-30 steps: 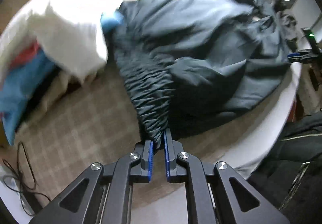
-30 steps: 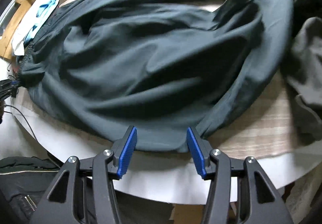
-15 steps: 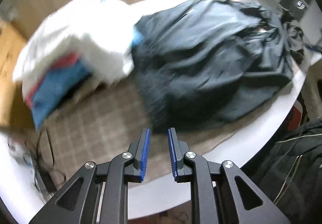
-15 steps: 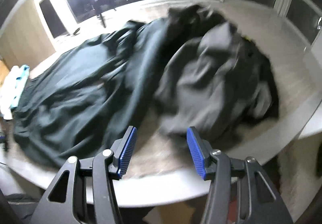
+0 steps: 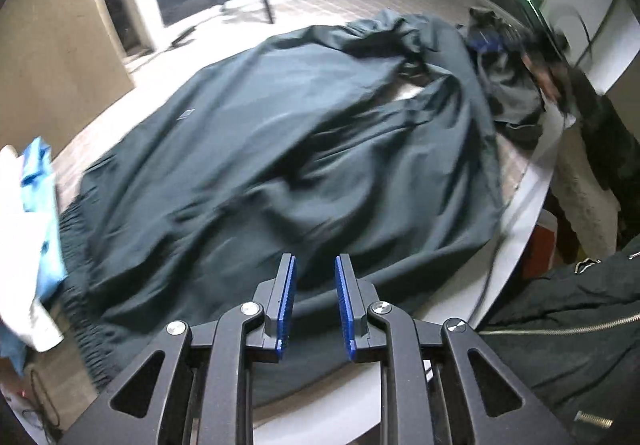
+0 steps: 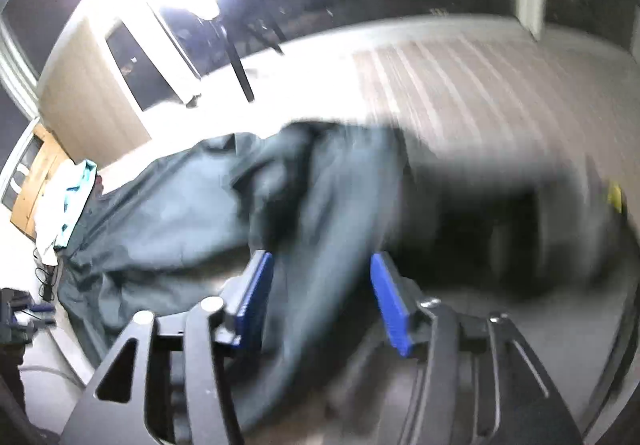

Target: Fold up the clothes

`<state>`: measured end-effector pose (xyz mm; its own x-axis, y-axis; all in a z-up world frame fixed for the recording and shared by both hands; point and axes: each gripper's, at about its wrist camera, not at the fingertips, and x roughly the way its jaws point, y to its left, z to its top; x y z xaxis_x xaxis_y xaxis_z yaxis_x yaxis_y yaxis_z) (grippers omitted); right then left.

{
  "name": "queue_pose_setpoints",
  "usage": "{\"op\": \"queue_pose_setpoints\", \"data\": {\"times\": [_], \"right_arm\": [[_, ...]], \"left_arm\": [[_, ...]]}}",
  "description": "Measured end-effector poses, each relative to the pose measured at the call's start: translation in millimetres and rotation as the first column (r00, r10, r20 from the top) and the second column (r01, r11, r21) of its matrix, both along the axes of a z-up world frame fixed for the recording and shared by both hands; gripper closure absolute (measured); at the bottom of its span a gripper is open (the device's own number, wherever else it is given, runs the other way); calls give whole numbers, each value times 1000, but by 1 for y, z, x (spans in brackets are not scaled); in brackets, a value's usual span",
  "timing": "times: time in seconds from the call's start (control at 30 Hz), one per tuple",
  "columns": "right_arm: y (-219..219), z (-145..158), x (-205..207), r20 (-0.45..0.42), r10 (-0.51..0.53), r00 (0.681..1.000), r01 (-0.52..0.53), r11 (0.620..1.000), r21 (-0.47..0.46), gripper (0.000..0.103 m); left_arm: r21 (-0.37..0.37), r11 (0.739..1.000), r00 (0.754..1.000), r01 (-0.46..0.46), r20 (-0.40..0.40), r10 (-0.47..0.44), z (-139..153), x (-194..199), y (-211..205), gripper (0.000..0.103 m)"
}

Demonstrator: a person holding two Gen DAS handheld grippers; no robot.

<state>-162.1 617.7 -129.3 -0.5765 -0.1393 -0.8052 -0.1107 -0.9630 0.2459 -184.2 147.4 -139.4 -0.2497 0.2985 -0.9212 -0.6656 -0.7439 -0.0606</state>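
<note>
A large dark garment (image 5: 280, 165) lies spread over the round table, its gathered elastic edge (image 5: 80, 277) at the left. My left gripper (image 5: 315, 265) hovers open over the garment's near edge, with nothing pinched between its blue pads. In the blurred right wrist view, my right gripper (image 6: 320, 277) stands wide open low over the far end of the same garment (image 6: 192, 213). A strip of its cloth runs between the fingers, and I cannot tell whether they touch it. A darker grey garment (image 6: 500, 229) lies just to the right.
A stack of white and blue clothes (image 5: 28, 213) sits at the table's left. A crumpled grey garment (image 5: 516, 93) lies at the far right, by a blurred hand (image 5: 546, 75). The table's white rim (image 5: 524, 213) curves on the right, a black zipped jacket (image 5: 560, 333) beyond it.
My left gripper let go of the gathered waistband, opened and swung right over the garment. My right gripper left the near hem and moved to the garment's far end.
</note>
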Motion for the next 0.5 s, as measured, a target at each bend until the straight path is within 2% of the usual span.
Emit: {"op": "queue_pose_setpoints", "data": {"times": [0.1, 0.17, 0.27, 0.33, 0.4, 0.5], "right_arm": [[5, -2, -51, 65, 12, 998, -25, 979, 202, 37], [12, -18, -81, 150, -1, 989, -44, 956, 292, 37], [16, -28, -87, 174, 42, 984, -84, 966, 243, 40], [18, -35, -90, 188, 71, 980, -111, 971, 210, 91], [21, -37, -91, 190, 96, 977, -130, 975, 178, 97], [20, 4, -54, 88, 58, 994, -73, 981, 180, 98]], "left_arm": [[-17, 999, 999, 29, 14, -29, -5, 2, 28, 83], [-22, 999, 999, 40, 19, -39, -7, 5, 39, 82], [-23, 999, 999, 25, 29, -24, -9, 5, 42, 81], [-29, 1000, 1000, 9, 30, -8, -10, 4, 39, 81], [-39, 999, 999, -4, 34, 5, -10, 4, 32, 81], [-43, 999, 999, -6, 32, 7, -10, 0, 21, 81]]}}
